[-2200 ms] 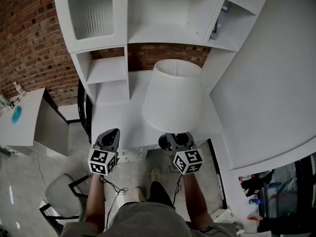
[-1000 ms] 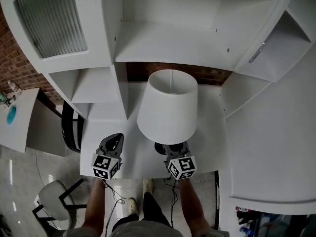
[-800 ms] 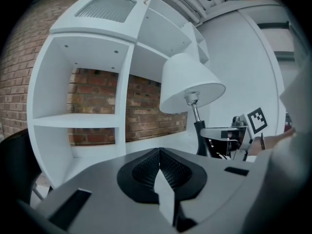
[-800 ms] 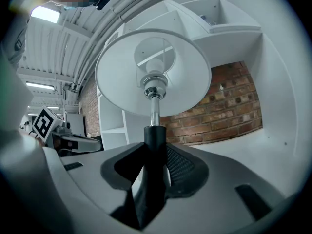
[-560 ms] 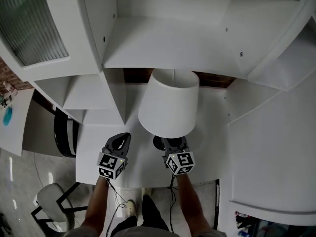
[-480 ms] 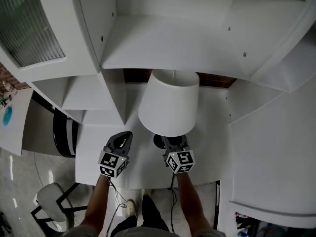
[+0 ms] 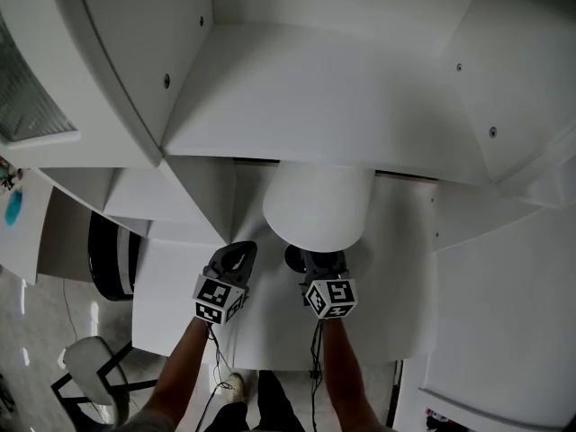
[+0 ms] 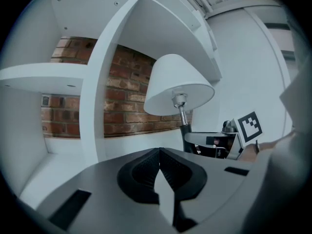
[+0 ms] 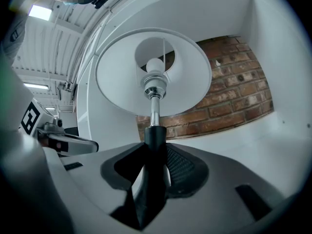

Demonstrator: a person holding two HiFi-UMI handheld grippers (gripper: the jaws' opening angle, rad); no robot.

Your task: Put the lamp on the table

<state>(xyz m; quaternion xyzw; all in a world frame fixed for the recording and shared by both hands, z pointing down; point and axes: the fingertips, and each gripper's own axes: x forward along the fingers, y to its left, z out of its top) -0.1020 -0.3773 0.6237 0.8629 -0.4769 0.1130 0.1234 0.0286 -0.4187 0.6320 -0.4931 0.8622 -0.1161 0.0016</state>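
Note:
The lamp has a white cone shade (image 7: 315, 210) (image 9: 153, 72), a chrome neck and a black stem (image 9: 155, 145) on a dark round base (image 7: 295, 259). My right gripper (image 7: 322, 261) (image 9: 155, 152) is shut on the black stem, low down, and holds the lamp upright over the white table (image 7: 180, 286). Whether the base touches the table I cannot tell. My left gripper (image 7: 241, 252) (image 8: 159, 152) is beside it on the left, shut with nothing between its fingers. In the left gripper view the shade (image 8: 178, 84) stands to the right.
A white shelf unit (image 7: 315, 88) hangs close above the shade and hides its top in the head view. An upright divider (image 8: 97, 106) stands left of the lamp, with a brick wall (image 8: 136, 96) behind. A chair (image 7: 90, 367) stands on the floor at lower left.
Both grippers and the lamp have moved forward and down, further in over the table. The shade now sits under the shelf's edge. The right gripper's hold on the stem is unchanged.

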